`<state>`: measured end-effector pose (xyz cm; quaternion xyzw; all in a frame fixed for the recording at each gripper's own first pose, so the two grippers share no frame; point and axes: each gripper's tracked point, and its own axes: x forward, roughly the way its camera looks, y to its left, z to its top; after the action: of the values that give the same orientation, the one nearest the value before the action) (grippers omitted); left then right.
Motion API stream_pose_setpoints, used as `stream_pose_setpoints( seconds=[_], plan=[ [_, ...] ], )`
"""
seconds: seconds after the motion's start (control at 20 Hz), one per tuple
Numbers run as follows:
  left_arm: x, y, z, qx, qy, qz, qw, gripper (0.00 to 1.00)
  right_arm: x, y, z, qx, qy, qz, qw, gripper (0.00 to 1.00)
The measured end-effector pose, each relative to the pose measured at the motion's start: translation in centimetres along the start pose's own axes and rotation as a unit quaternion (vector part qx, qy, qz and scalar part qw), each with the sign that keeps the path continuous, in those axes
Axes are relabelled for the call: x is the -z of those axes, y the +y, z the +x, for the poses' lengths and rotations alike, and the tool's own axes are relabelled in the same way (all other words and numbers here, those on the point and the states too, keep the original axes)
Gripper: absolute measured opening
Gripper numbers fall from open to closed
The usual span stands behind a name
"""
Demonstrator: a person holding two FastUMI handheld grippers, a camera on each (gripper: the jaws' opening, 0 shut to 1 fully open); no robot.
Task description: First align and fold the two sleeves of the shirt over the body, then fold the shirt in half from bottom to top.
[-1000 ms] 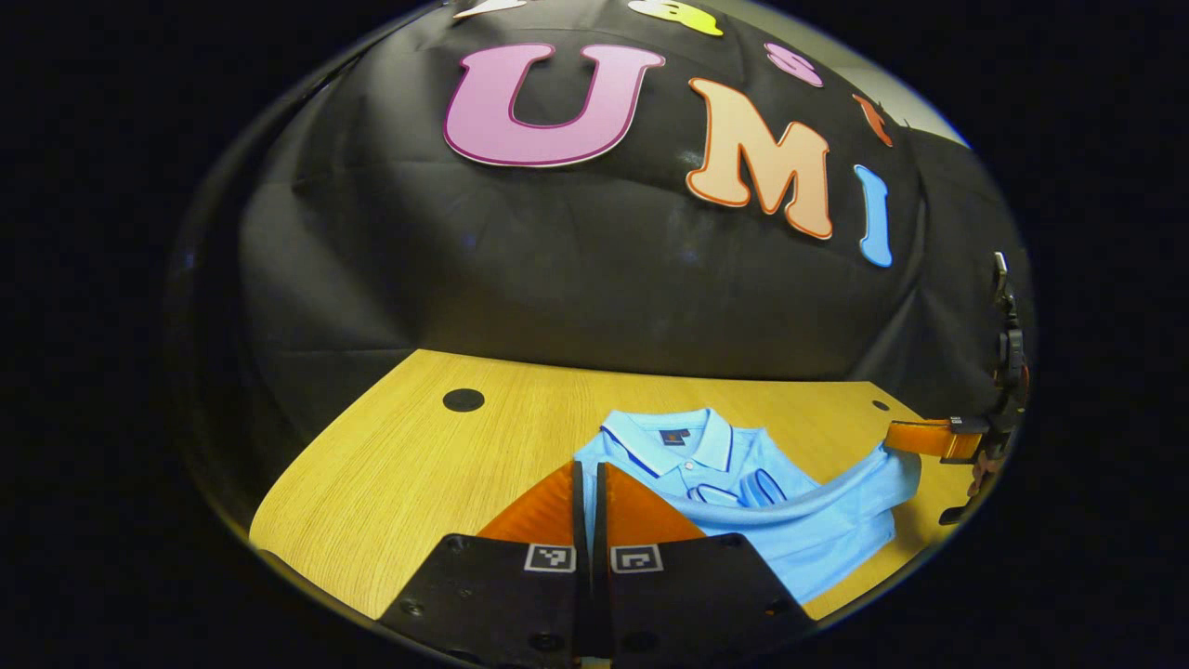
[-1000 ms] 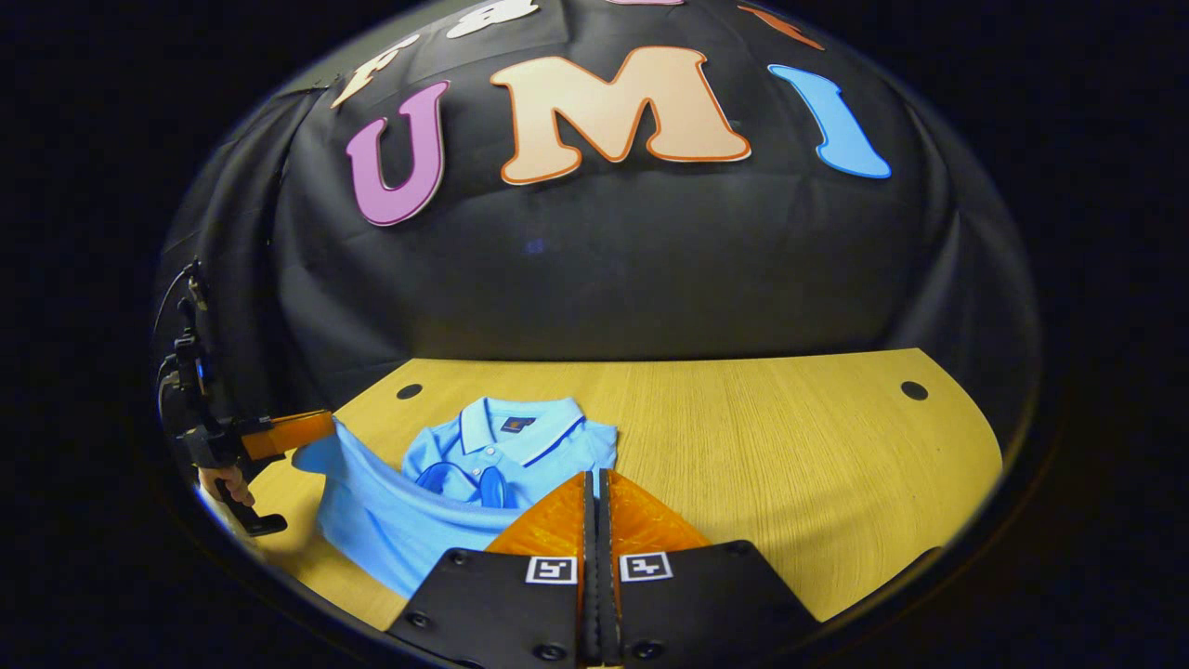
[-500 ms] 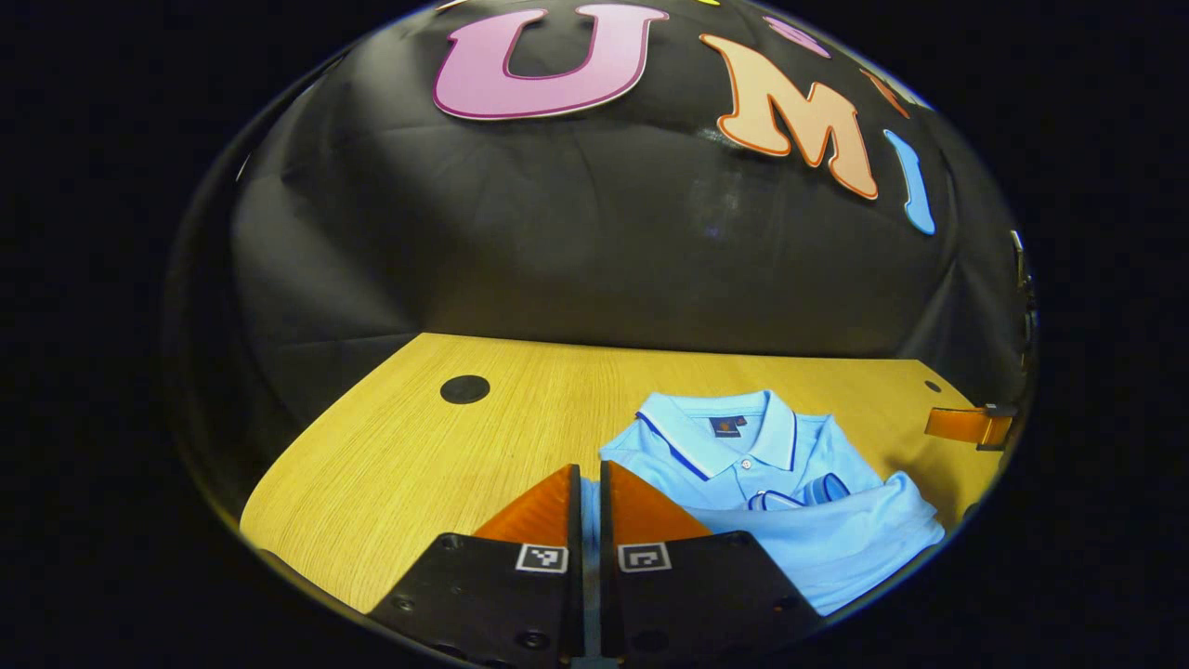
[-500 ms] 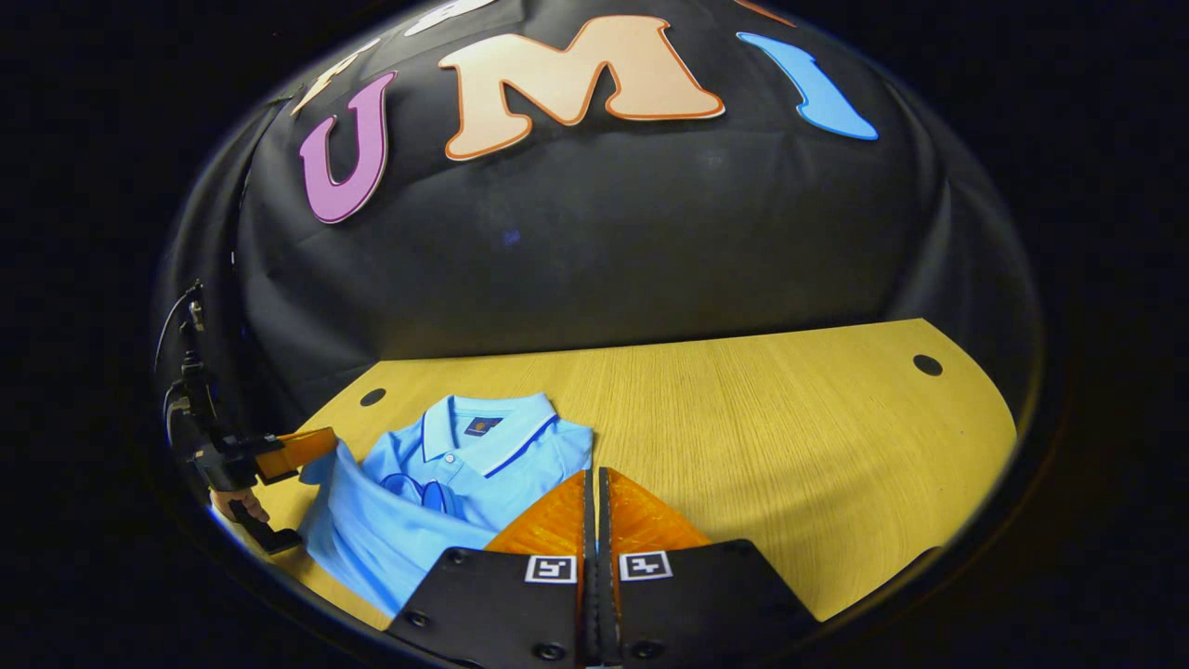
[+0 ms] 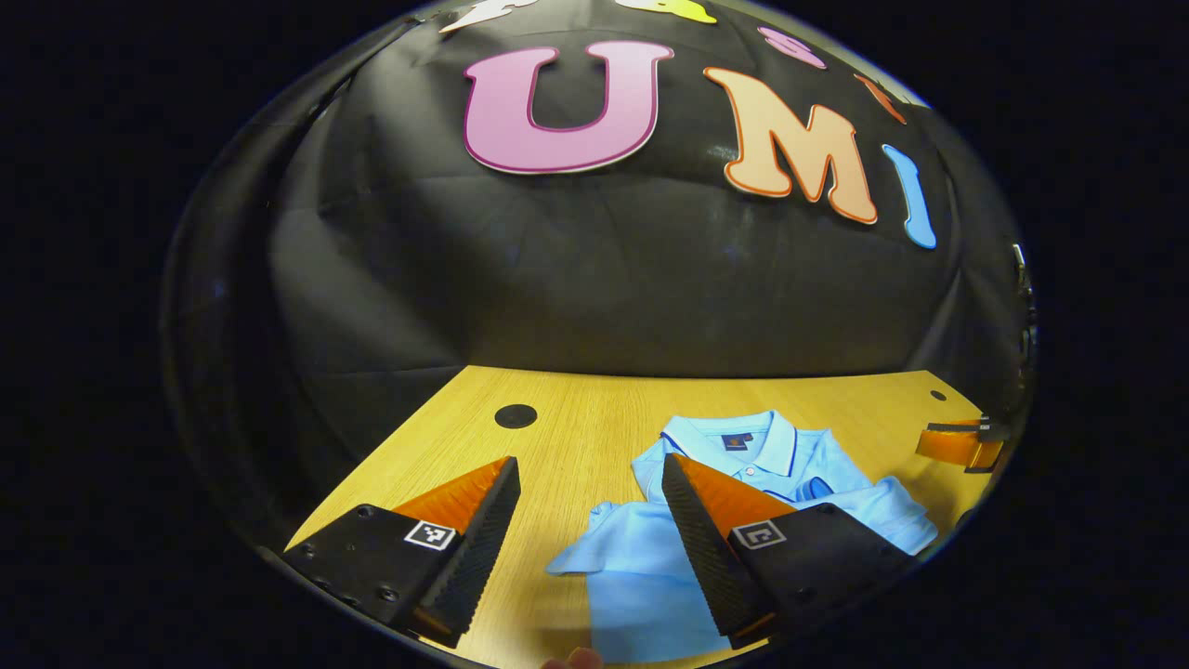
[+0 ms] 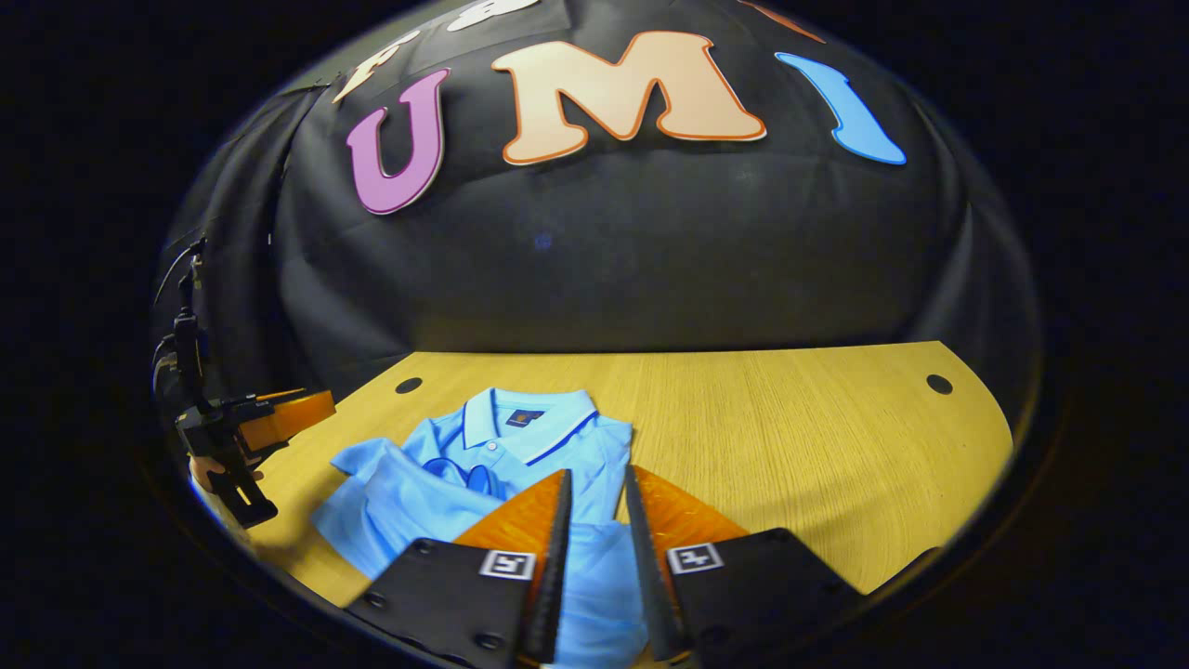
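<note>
The light-blue collared polo shirt (image 5: 743,483) lies folded on the yellow wooden table (image 5: 557,418); its dark neck label is unreadable. The left gripper (image 5: 590,483) is spread wide; the right gripper (image 6: 594,497) is parted slightly, gripping nothing.

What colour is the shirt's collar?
Light blue, with a thin dark blue stripe: the collar shows best in the right gripper view.

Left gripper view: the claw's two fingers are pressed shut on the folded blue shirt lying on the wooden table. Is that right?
Not quite. In the left gripper view the left claw stands wide open, its fingers apart and clamping nothing. The folded blue shirt does lie on the wooden table.
</note>
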<state>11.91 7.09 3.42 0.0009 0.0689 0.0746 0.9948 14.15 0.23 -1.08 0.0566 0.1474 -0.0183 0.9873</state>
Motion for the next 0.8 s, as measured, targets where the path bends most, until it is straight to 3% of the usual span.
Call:
stream_pose_setpoints(
  seconds=[0.15, 0.25, 0.55, 0.8],
  plan=[
    [-0.8, -0.5, -3.1, 0.009, -0.025, 0.010, 1.000, 0.92, -0.4, 1.8, -2.4, -0.024, -0.024, 0.001, 0.999, 0.89],
    [-0.6, -1.3, -5.1, 0.021, -0.030, 0.012, 0.999, 0.92, -0.7, 2.6, -4.3, -0.035, -0.047, -0.005, 0.998, 0.97],
    [0.8, -4.0, -10.0, 0.052, -0.052, 0.002, 0.997, 0.91, -0.9, 4.4, -10.6, -0.057, -0.118, 0.005, 0.991, 0.97],
    [2.6, -6.6, -12.6, 0.082, -0.060, 0.009, 0.995, 0.90, 0.1, 3.9, -13.8, -0.049, -0.162, -0.014, 0.985, 0.97]
  ],
)
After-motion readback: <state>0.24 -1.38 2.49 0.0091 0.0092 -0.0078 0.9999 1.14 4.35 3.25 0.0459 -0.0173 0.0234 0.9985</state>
